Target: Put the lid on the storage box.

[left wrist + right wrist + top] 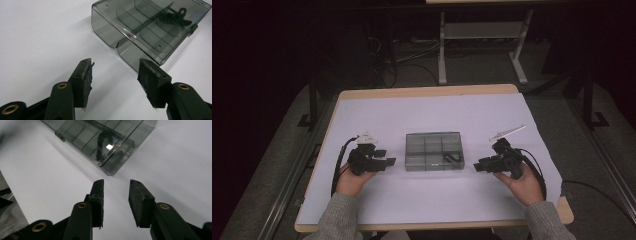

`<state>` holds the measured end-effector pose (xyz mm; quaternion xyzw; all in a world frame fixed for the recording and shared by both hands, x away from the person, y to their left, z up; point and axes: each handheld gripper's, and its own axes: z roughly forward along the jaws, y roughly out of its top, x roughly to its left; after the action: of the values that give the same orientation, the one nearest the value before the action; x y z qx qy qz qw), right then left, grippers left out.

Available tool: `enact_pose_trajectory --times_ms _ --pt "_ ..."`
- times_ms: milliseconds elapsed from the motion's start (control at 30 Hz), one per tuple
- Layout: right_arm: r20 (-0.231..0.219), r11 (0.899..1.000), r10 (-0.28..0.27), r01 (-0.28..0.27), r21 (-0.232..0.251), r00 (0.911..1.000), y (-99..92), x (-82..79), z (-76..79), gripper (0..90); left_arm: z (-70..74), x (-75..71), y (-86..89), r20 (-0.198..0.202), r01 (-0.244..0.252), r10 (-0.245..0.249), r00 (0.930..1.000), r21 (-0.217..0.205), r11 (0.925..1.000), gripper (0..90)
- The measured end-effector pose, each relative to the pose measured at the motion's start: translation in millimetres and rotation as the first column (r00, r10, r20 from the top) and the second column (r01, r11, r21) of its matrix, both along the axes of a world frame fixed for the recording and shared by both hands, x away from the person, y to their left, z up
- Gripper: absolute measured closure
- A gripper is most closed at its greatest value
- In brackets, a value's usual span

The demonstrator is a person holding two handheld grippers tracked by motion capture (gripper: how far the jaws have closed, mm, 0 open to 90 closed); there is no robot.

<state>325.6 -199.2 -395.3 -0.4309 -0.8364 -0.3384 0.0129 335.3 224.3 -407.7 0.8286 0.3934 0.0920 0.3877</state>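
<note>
A smoky translucent compartment box (434,151) sits shut at the middle of the white tabletop (422,200), a black cord coiled in one cell, no readable writing on it; the left gripper (388,162) and right gripper (477,166) flank it, fingers apart and empty.

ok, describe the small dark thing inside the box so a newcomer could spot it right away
On the white-covered table, midway between the person's two hands, lies a shallow smoky-grey transparent plastic box split into compartments. Look in its front right compartment: a small black, cord-like looped object lies there. It is the sole dark item in the box; the other compartments look empty.
</note>
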Motion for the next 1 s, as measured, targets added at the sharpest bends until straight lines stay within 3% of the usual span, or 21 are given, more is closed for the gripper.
enact_pose_trajectory --times_ms 1000 --pt "-0.009 0.994 -0.108 0.108 0.006 0.9941 -40.8 9.9 -7.8 55.5 -1.4 -1.1 -0.2 0.007 0.017 -0.017 0.9998 0.031 0.9994 42.6"
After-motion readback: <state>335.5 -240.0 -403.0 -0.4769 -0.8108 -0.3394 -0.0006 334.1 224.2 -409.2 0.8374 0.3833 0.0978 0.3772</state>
